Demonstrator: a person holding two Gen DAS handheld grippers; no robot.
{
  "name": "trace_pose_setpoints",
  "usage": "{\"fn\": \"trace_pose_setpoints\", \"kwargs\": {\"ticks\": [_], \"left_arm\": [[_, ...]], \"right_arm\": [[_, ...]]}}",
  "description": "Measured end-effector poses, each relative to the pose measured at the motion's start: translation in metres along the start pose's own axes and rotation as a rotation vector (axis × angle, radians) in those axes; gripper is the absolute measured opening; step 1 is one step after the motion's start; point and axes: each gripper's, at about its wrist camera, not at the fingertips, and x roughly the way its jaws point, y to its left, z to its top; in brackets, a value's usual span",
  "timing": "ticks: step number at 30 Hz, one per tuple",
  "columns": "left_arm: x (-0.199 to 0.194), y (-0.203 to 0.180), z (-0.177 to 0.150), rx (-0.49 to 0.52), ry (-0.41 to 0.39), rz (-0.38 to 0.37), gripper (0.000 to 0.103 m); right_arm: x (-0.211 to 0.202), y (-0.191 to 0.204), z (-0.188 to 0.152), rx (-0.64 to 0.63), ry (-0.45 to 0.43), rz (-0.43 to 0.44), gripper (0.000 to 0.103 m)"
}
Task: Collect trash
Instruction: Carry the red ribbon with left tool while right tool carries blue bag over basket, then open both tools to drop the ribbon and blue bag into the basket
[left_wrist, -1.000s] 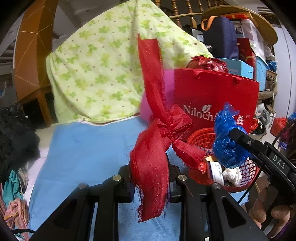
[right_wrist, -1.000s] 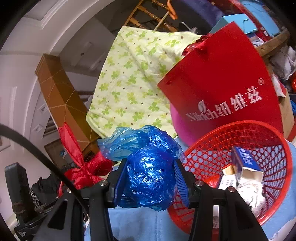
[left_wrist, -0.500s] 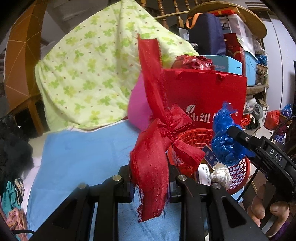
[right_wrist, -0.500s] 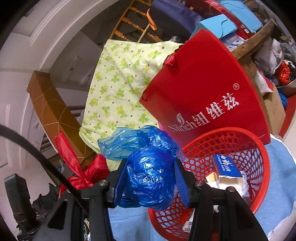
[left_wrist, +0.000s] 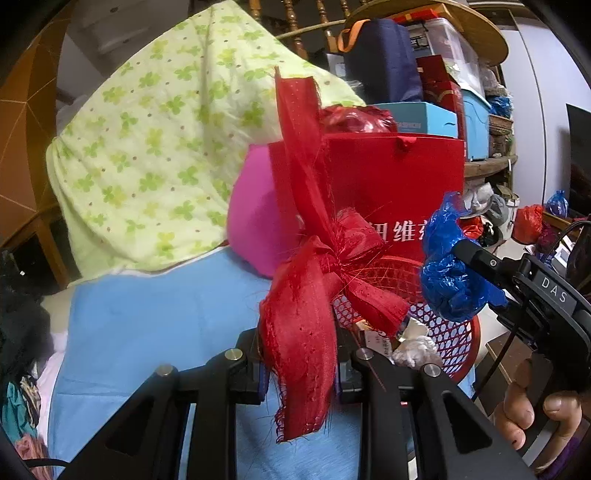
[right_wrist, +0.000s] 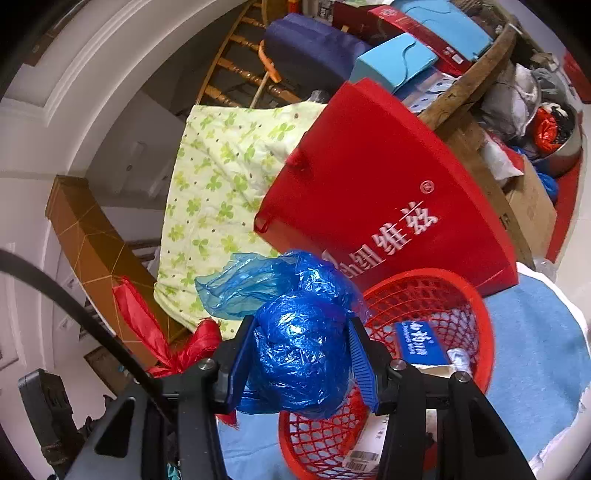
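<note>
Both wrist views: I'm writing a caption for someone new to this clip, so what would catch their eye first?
Probably the frayed red ribbon bow clamped upright in the left gripper, filling the middle of its view. Next, the crumpled blue plastic bag squeezed in the right gripper, held over the near rim of the red mesh basket. The basket, already holding boxes and paper, sits on blue cloth before a red gift bag.

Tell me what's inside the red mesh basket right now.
The red mesh basket holds a blue-and-white carton, crumpled white paper and a barcoded package. The blue plastic bag in the right gripper covers its near side, so more may lie there.
</note>
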Motion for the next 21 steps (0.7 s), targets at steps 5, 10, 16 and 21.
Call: {"fn": "trace_pose_setpoints", "kwargs": {"ticks": [5,10,16,21], "left_arm": [[0.004,-0.008,0.001,0.010,0.000,-0.024,0.026],[0.010,-0.015,0.000,0.020,0.012,-0.048,0.026],[0.017,-0.020,-0.001,0.019,0.015,-0.101,0.027],[0.030,-0.017,-0.005,-0.008,0.034,-0.186,0.031]], "right_arm": [[-0.006,-0.007,0.006,0.019,-0.015,-0.007,0.052],[-0.009,-0.012,0.008,0.028,-0.020,-0.012,0.052],[-0.015,-0.013,0.008,0.034,-0.031,-0.018,0.052],[-0.016,-0.015,0.007,0.042,-0.028,-0.024,0.053]]}}
